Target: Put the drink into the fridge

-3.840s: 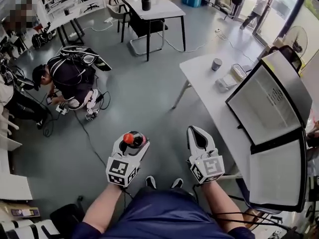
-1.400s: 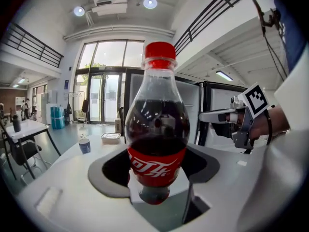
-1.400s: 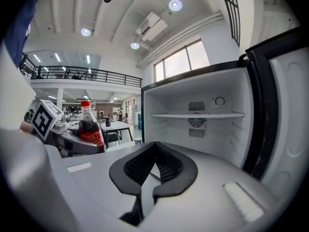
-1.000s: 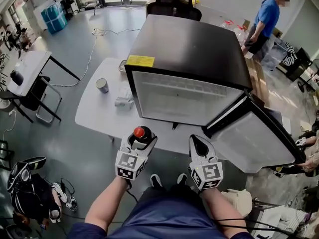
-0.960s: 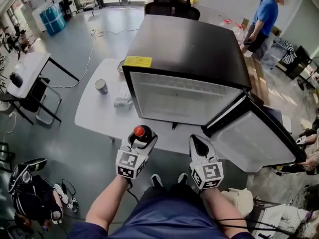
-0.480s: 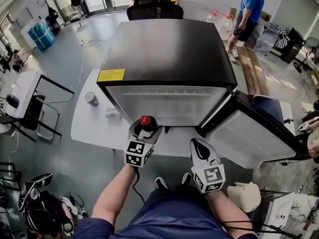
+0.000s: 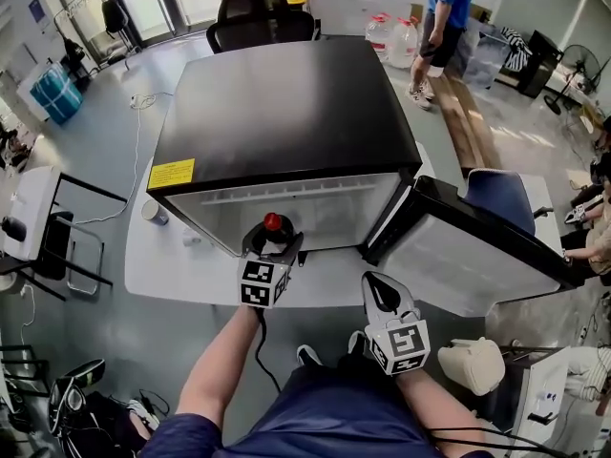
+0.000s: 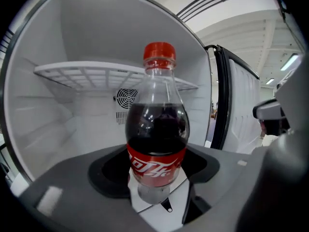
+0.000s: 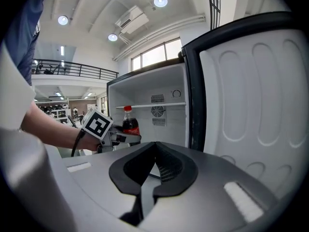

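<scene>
My left gripper (image 7: 271, 244) is shut on a cola bottle (image 7: 273, 221) with a red cap and holds it upright at the mouth of the open fridge (image 7: 286, 113). In the left gripper view the bottle (image 8: 157, 144) stands between the jaws, with the white fridge interior and its wire shelf (image 8: 111, 74) right behind. The fridge door (image 7: 477, 256) hangs open to the right. My right gripper (image 7: 383, 289) is shut on nothing, lower and nearer to me. The right gripper view shows the right gripper (image 9: 153, 151), the bottle (image 9: 129, 122) and the door (image 9: 251, 95).
The black fridge stands on a white table (image 7: 172, 265) with a paper cup (image 7: 153, 210) at its left. An office chair (image 7: 258, 17), water jugs (image 7: 391, 36) and a person in blue (image 7: 444, 8) are behind. A pale bag (image 7: 474, 363) lies on the floor at right.
I have turned towards the fridge and come closer. My left gripper has carried the bottle forward to the fridge opening. The right gripper stays low and shut.
</scene>
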The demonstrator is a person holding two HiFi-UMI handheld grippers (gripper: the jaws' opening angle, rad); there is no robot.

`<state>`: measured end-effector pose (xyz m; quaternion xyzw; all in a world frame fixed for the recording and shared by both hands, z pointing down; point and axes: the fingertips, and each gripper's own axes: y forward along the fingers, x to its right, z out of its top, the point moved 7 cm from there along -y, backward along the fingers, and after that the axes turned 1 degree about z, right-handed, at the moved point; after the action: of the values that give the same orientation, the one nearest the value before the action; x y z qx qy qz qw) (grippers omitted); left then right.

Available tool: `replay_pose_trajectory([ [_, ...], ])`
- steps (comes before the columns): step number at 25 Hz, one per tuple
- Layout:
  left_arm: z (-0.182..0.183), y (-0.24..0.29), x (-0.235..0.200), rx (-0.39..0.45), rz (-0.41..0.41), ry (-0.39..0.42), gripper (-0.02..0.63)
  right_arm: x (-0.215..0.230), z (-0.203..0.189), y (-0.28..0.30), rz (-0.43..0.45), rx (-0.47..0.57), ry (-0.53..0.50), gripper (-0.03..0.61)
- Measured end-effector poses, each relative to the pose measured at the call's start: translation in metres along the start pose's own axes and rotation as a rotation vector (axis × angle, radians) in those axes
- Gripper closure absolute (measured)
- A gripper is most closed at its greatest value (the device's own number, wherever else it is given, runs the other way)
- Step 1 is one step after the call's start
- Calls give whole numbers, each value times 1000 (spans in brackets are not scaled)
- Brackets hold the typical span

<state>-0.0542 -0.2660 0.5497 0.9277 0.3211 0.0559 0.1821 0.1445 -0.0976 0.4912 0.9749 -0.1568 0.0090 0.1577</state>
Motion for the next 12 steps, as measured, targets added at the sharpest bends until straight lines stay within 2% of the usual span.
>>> replay_pose_trajectory([
  [12,1,46,1,-28,-27,20,302,21,-9,-13,-77,-20,35,572],
])
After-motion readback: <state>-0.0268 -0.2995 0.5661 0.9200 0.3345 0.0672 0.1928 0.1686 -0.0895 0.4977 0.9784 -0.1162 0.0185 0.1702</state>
